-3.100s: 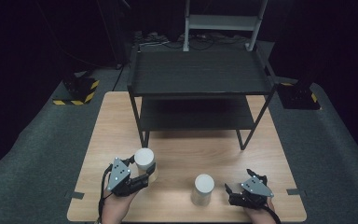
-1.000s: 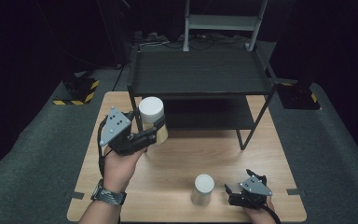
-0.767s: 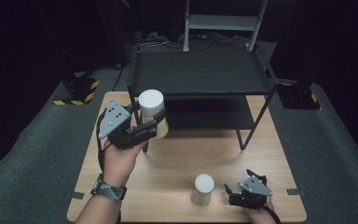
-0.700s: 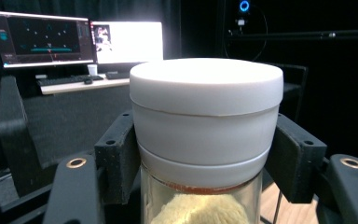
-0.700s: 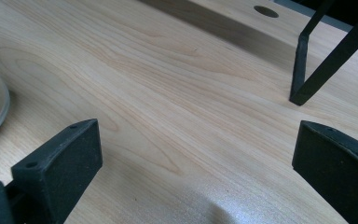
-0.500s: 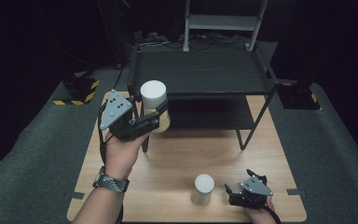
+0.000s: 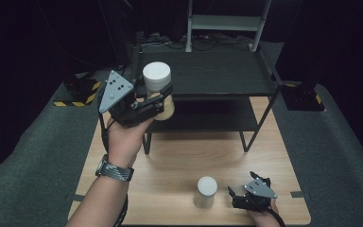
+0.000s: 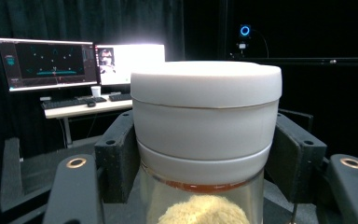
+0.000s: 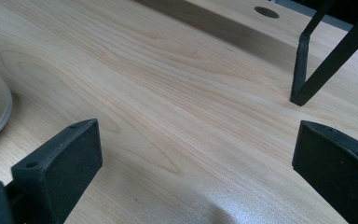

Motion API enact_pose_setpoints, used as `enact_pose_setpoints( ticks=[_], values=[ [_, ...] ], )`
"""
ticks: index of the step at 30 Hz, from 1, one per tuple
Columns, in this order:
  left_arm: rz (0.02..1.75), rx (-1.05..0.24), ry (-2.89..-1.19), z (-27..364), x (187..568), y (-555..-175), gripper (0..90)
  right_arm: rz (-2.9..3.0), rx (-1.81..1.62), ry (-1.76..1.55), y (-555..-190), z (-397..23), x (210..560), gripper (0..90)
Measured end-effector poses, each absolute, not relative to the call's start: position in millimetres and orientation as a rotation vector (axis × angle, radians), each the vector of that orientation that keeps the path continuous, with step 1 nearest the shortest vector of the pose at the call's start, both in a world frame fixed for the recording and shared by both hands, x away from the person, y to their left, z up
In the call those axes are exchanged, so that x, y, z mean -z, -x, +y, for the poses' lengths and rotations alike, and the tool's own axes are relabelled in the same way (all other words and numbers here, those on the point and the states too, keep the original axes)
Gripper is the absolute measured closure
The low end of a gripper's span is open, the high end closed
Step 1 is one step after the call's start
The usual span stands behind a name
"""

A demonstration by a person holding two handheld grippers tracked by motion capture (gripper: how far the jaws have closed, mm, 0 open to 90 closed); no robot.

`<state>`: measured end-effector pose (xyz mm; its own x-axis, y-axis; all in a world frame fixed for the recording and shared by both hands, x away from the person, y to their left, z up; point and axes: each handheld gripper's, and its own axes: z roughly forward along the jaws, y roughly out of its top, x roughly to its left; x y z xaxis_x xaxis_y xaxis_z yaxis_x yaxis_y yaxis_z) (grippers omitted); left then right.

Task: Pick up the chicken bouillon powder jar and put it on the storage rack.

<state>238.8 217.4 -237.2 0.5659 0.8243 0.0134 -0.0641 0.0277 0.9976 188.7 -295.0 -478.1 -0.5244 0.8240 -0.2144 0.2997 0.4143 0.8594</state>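
My left gripper (image 7: 163, 97) is shut on a clear jar (image 7: 158, 90) with a white lid, held upright in the air at the front left corner of the black shelf unit (image 7: 208, 71). In the left gripper view the jar (image 8: 205, 135) sits between both pads (image 8: 114, 158), with pale powder showing in its glass. A second white-lidded jar (image 7: 205, 191) stands on the wooden table (image 7: 179, 156) near the front. My right gripper (image 7: 234, 196) rests on the table just right of that jar, open, with bare wood between its jaws (image 9: 191, 140).
The shelf unit has a top deck and a lower deck, on thin black legs (image 9: 307, 70). Grey floor surrounds the table. Monitors and a desk (image 8: 74, 70) stand far behind in the left gripper view.
My left hand has lifted the jar higher and carried it toward the shelf's top deck. The right gripper and the second jar have kept still.
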Motion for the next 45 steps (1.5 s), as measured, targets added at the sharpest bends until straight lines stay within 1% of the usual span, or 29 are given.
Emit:
enact_pose_setpoints(
  ticks=[10,27,45],
  values=[
    [0.721,-0.79,-1.364,208,226,-254,34.3,2.03,-1.056,-0.95,-189,-295,478,0.7],
    [0.737,-0.837,-1.359,191,210,-284,34.3,2.025,-1.07,-0.955,-188,-297,479,0.7],
    [0.761,-0.852,-1.356,175,216,-313,34.3,2.019,-1.092,-0.963,-187,-300,480,0.7]
  ],
)
